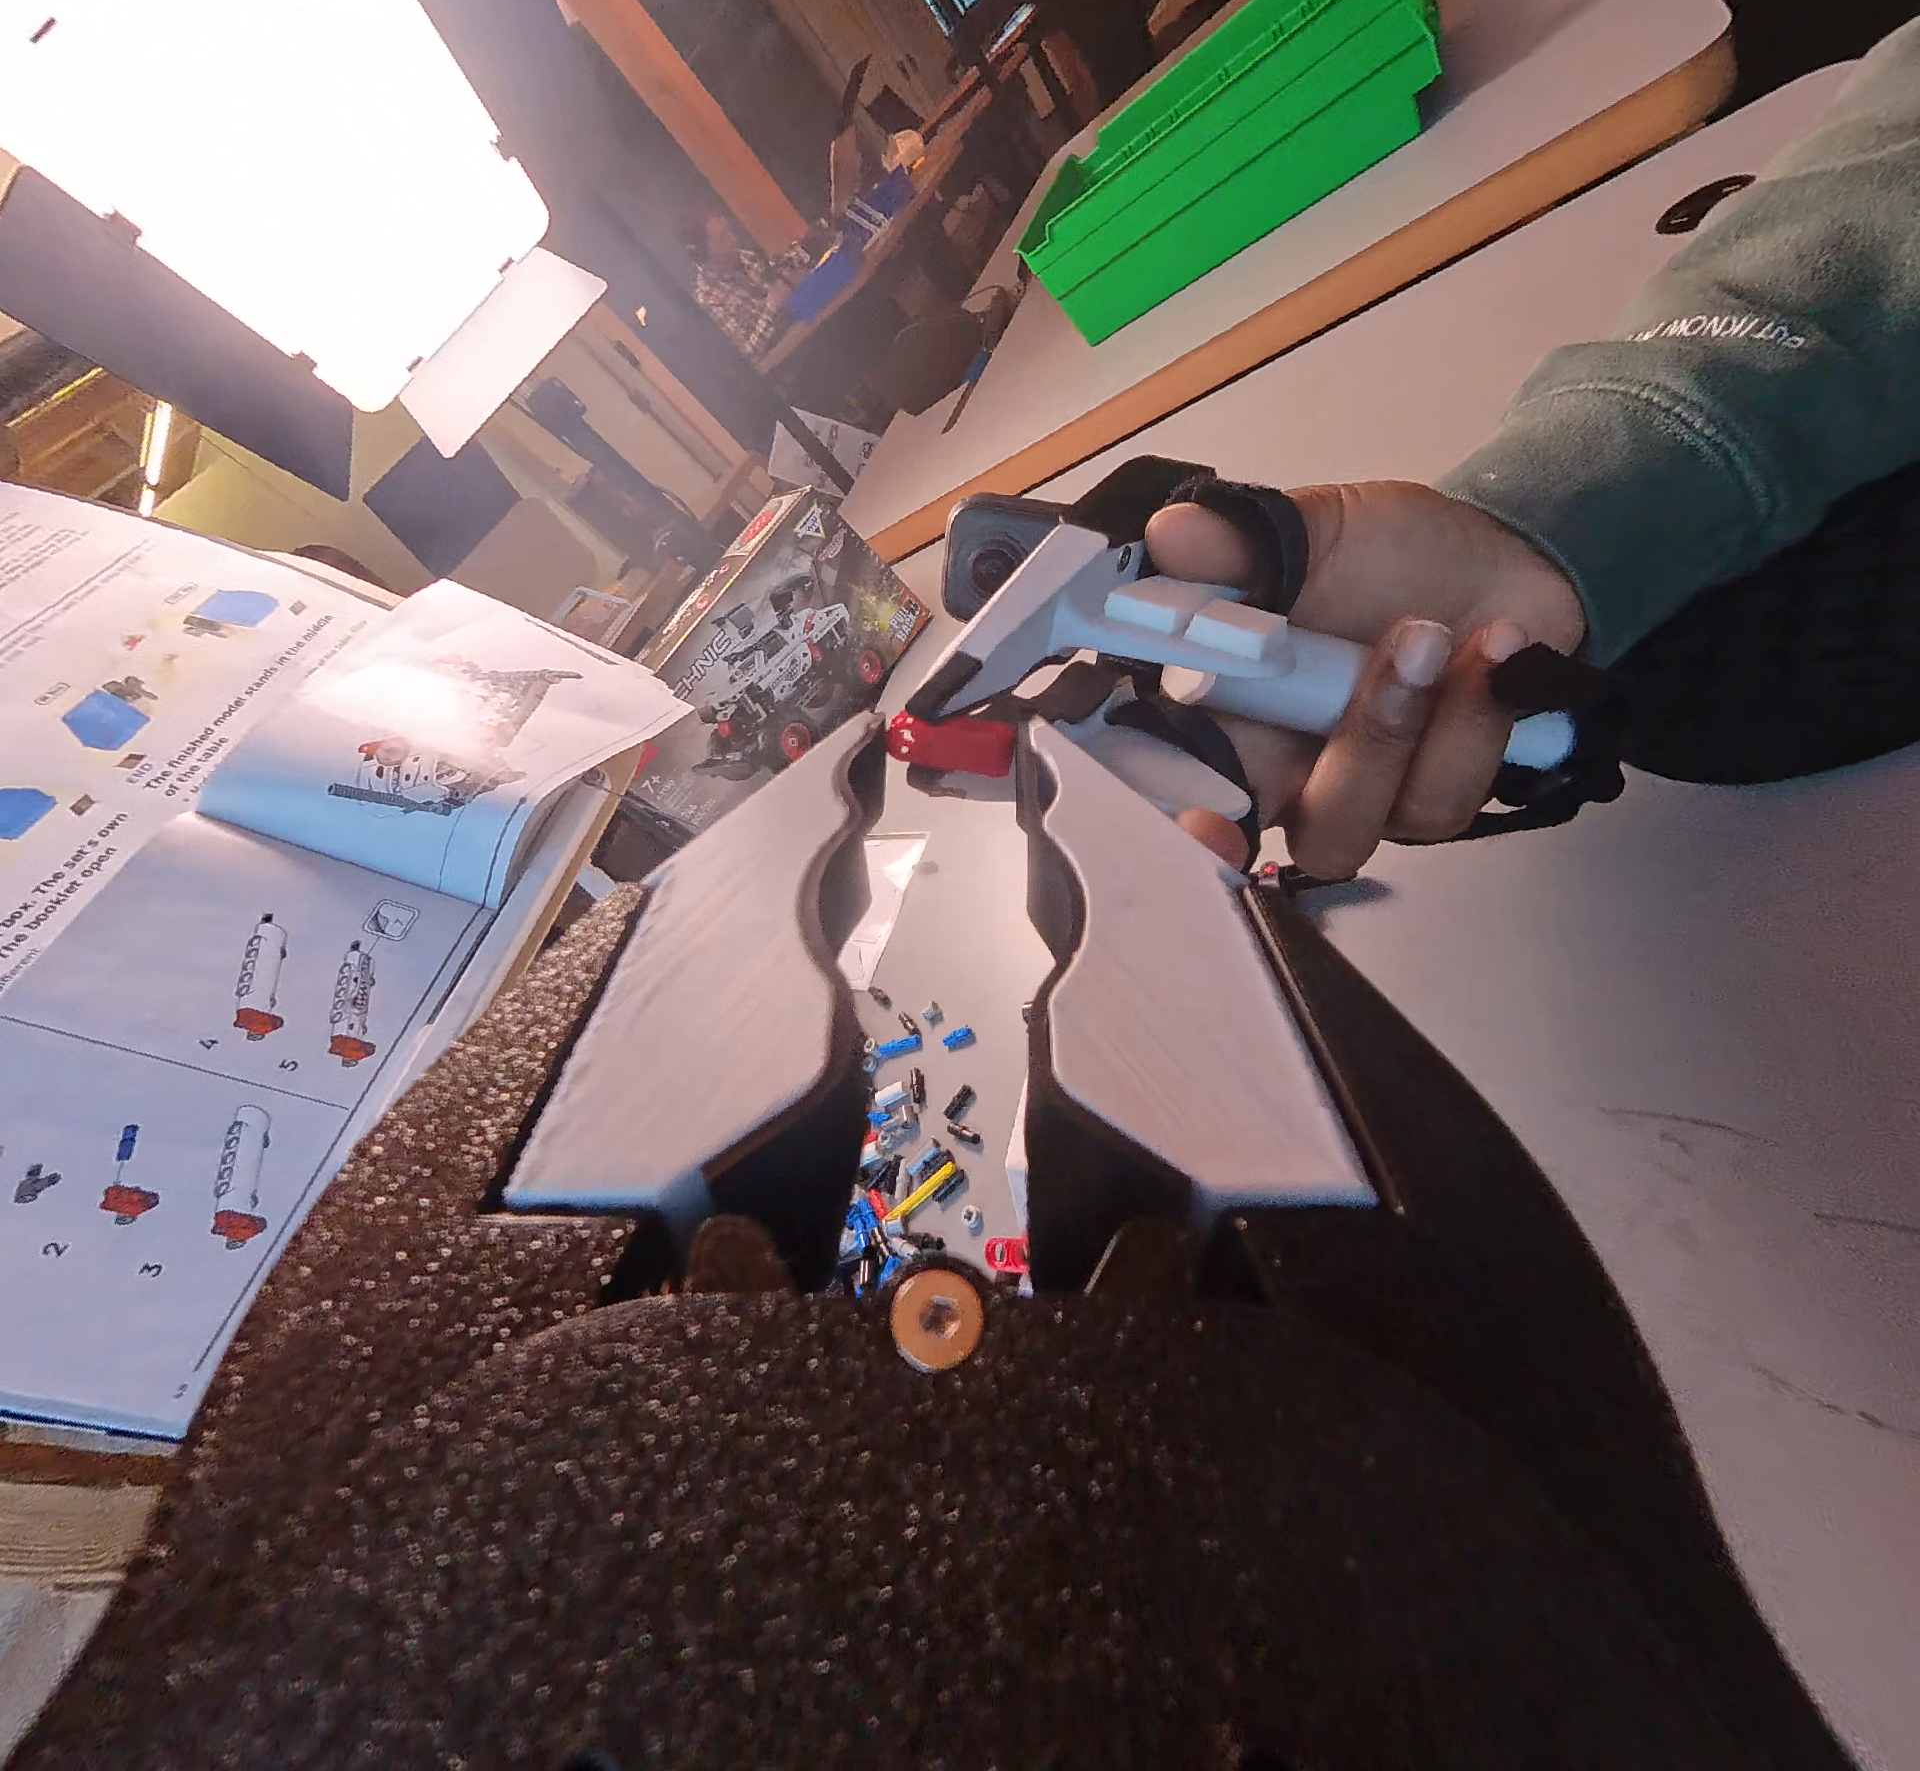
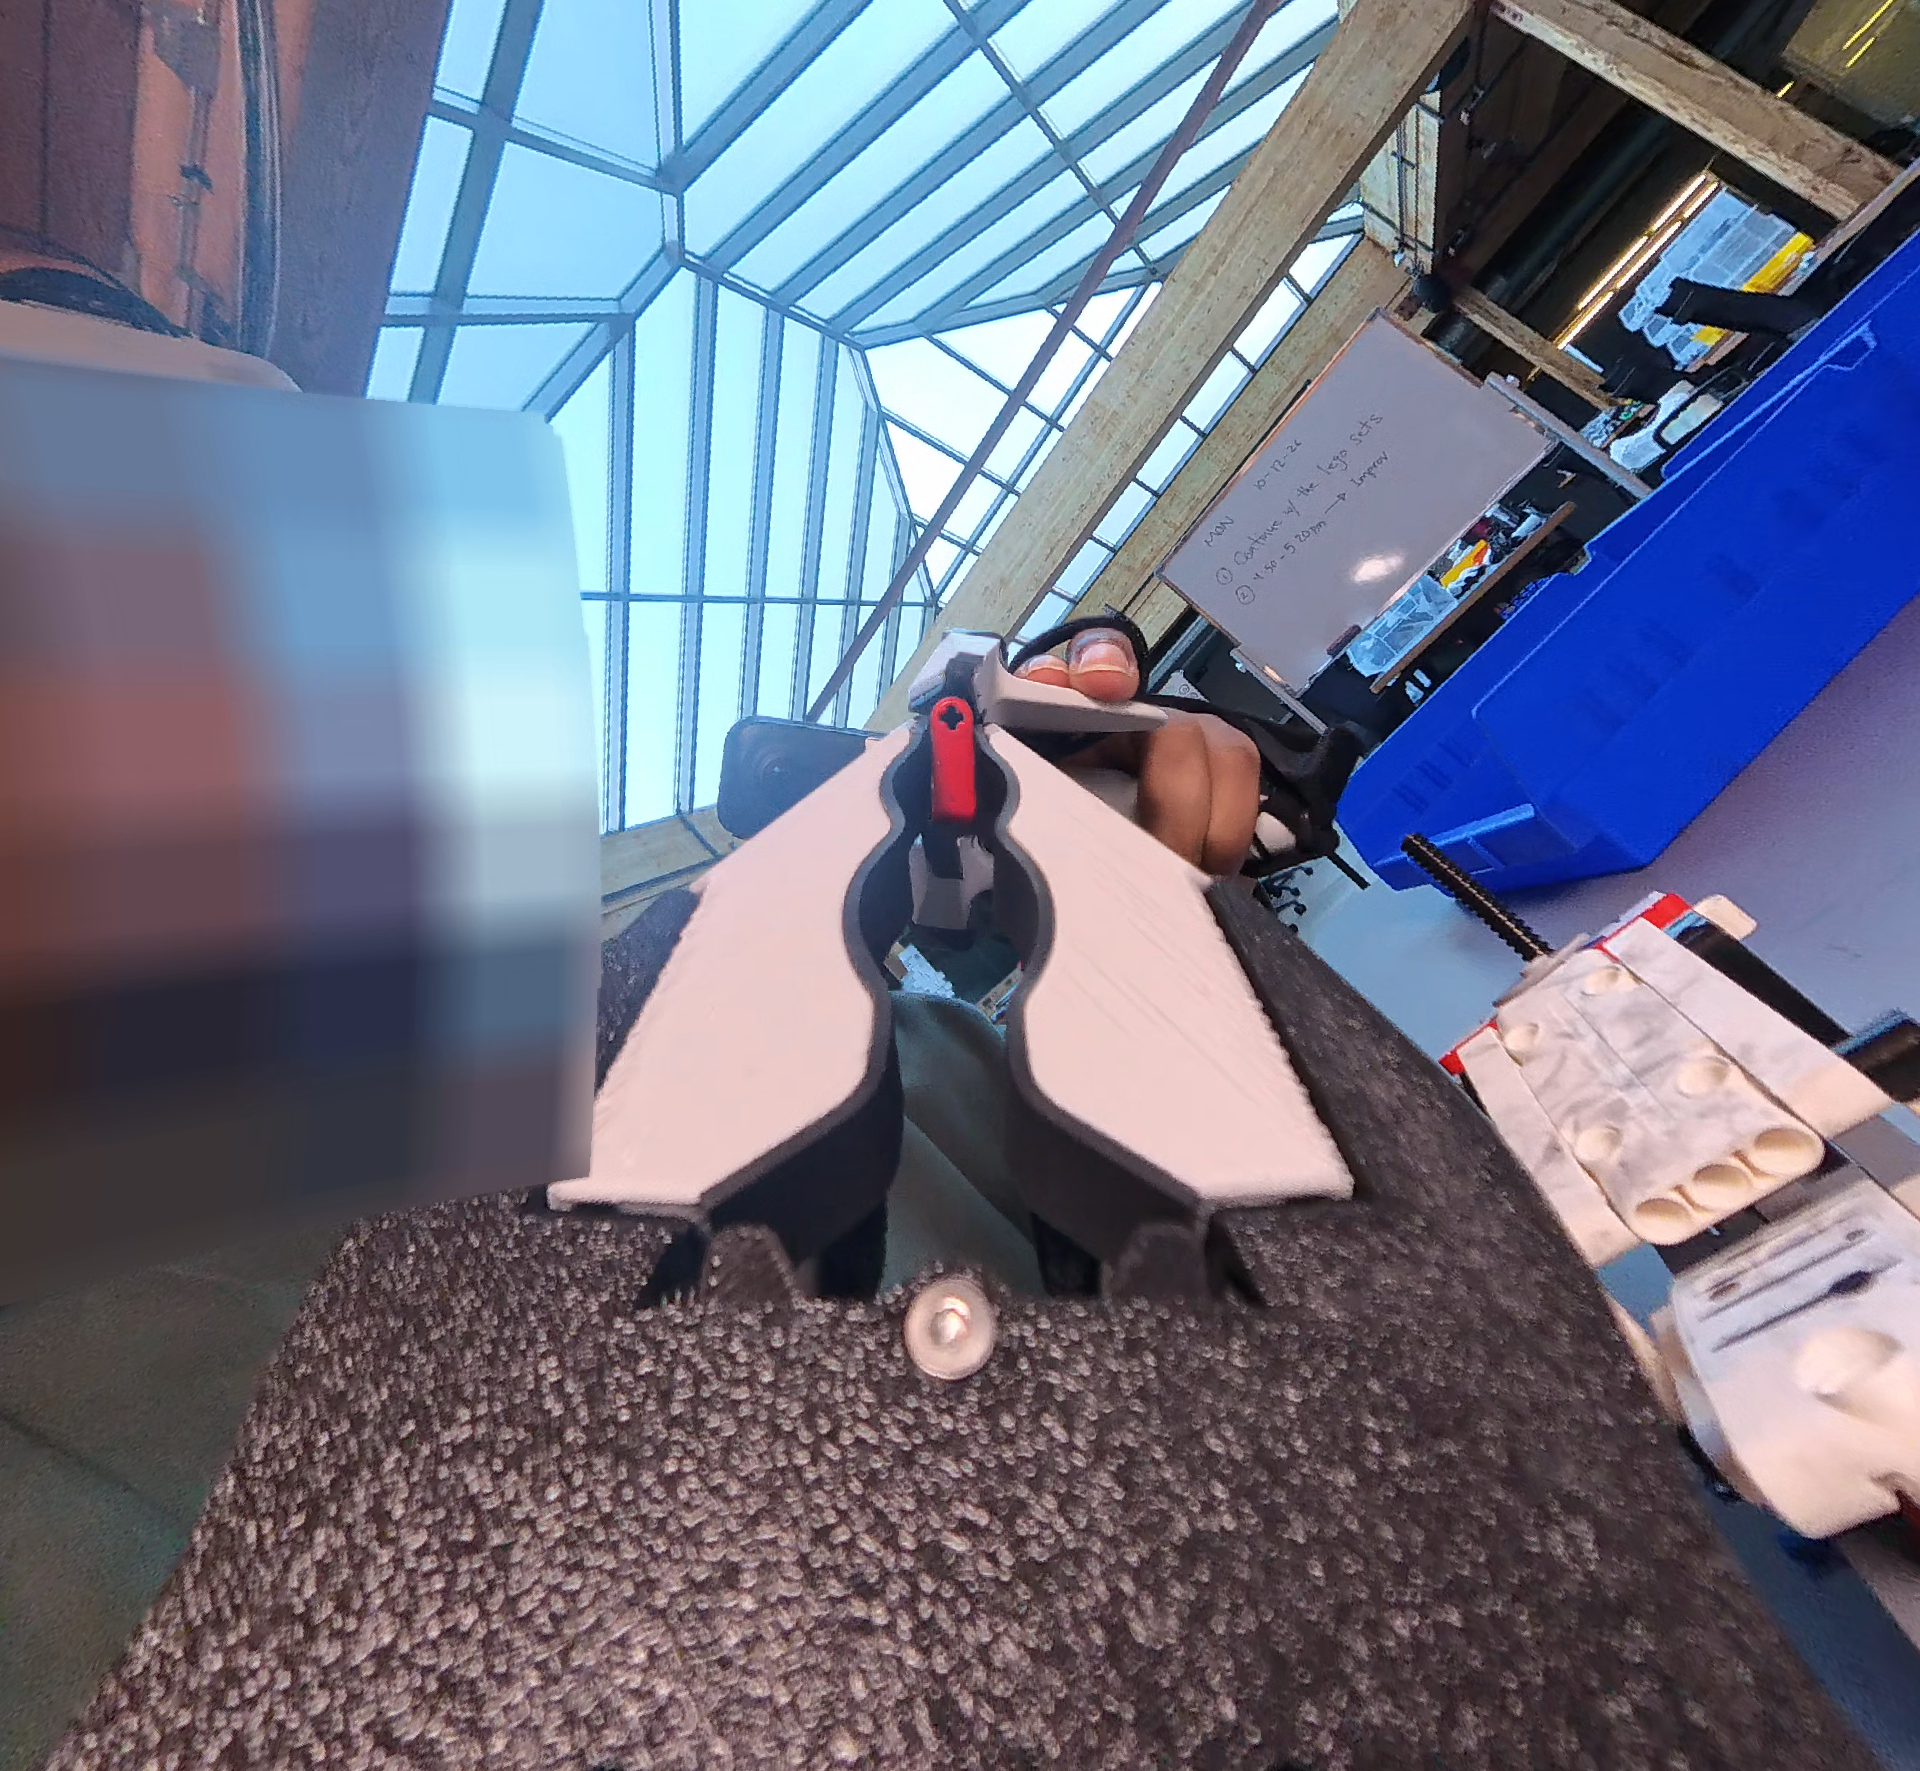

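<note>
The right tool (image 2: 948, 734) had its jaws pinched on a small red piece (image 2: 950, 771), held up in the air right at the left tool's (image 1: 951, 745) tips. That one sat fairly wide, probably just touching it. Loose little parts (image 1: 914, 1150) lay on the grey surface (image 1: 1558, 1046) below.

Booklet: open instruction booklet (image 1: 260, 890) left of the left claw (image 1: 951, 745); printed lines, step numbers.
Box: toy set box (image 1: 790, 661) beyond its tips; brand lettering.
Sleeve: green sleeve (image 1: 1766, 319), right; pale lettering.
Whiteboard: whiteboard (image 2: 1351, 516) beyond the right claw (image 2: 951, 724); handwriting.
</note>
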